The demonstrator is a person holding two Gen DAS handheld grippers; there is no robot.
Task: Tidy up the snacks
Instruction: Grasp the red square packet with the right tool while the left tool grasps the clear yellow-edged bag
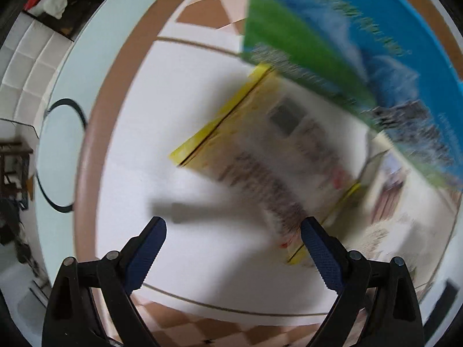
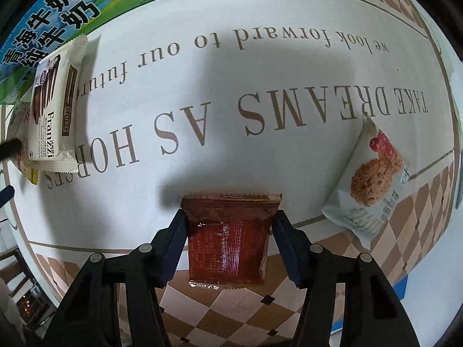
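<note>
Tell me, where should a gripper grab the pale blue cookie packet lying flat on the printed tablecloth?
Probably across its narrow width, near the middle of the pale blue cookie packet, coming straight down from above. It lies flat on the printed tablecloth with clear cloth along both long edges, so fingers can slide in on each side. Its crimped ends look thin and floppy.

the right wrist view shows one red snack packet (image 2: 227, 238), one franzzi wafer packet (image 2: 53, 110), one cookie packet (image 2: 373, 179), one yellow-edged packet (image 2: 27, 170) and one milk carton box (image 2: 49, 20).
</note>
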